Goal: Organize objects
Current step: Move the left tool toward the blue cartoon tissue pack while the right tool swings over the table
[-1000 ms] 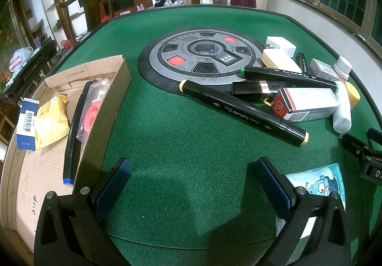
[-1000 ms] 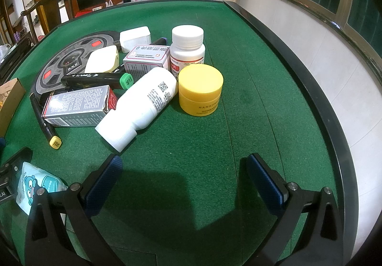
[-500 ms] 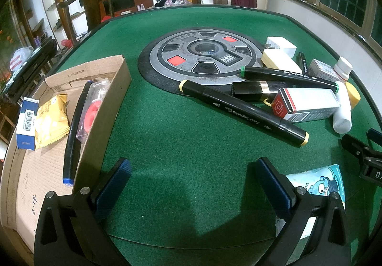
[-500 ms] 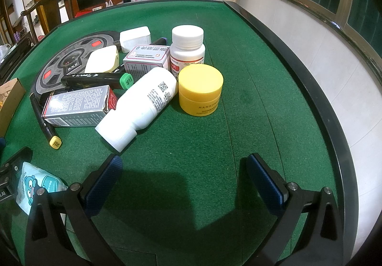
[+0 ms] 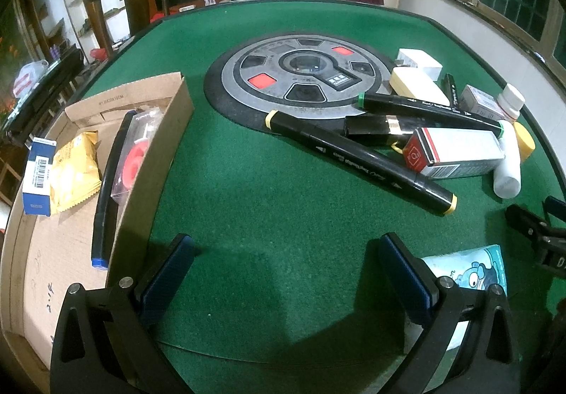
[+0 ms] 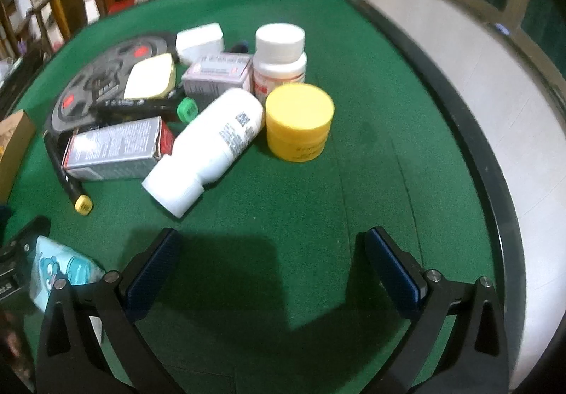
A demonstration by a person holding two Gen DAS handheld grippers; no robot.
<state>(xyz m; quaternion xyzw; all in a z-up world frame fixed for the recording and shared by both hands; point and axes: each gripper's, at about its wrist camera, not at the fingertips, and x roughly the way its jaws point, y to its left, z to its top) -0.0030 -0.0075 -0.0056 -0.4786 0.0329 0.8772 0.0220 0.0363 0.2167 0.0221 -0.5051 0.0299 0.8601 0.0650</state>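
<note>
A: Both sets spread wide, empty — left tongs [image 5: 283, 263] above bare desk [image 5: 269, 210], right tongs [image 6: 272, 252] facing the white bottle [image 6: 208, 146].

B: Reaching step, apparently; next they must straddle it, lying beside the yellow jar [image 6: 299, 121].

The counter [image 6: 371, 153] is green felt with a black rim. On it lie a yellow jar [image 6: 299, 121], a white bottle [image 6: 208, 149], a black marker with yellow caps [image 5: 357, 160], a grey box with a red end [image 5: 456, 153] and a pale-blue cartoon-printed packet [image 5: 474, 266]. The hand-held gripper pads [image 6: 392, 273] are dark blue.
</note>
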